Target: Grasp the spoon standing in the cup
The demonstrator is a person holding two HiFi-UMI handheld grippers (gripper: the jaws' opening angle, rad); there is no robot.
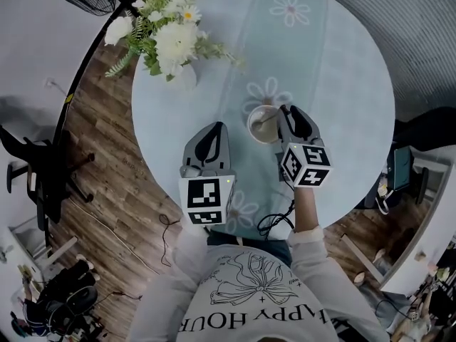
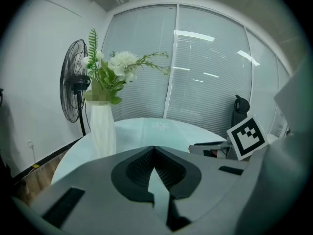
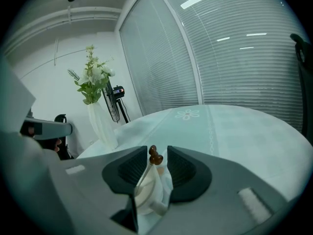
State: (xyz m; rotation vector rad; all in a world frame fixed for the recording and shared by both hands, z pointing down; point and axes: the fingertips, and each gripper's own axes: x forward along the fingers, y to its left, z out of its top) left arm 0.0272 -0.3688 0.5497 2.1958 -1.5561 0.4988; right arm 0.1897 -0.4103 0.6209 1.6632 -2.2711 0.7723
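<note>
- We see one round table (image 1: 335, 70) under a smooth, pale cloth printed with daisies. One tall white vase (image 2: 102, 126) of white flowers stands at its far left.
- One glossy white cup (image 1: 262, 125) sits near the table's middle. It holds one slim spoon (image 3: 155, 155) with a brown, knobbed top.
- That knob rises between the ridged dark jaws of the right claw (image 1: 288, 112). They are spread apart and clear of it, with the cup low between them.
- The left claw (image 1: 216, 128), left of the cup, has its jaws pressed together on nothing.
</note>
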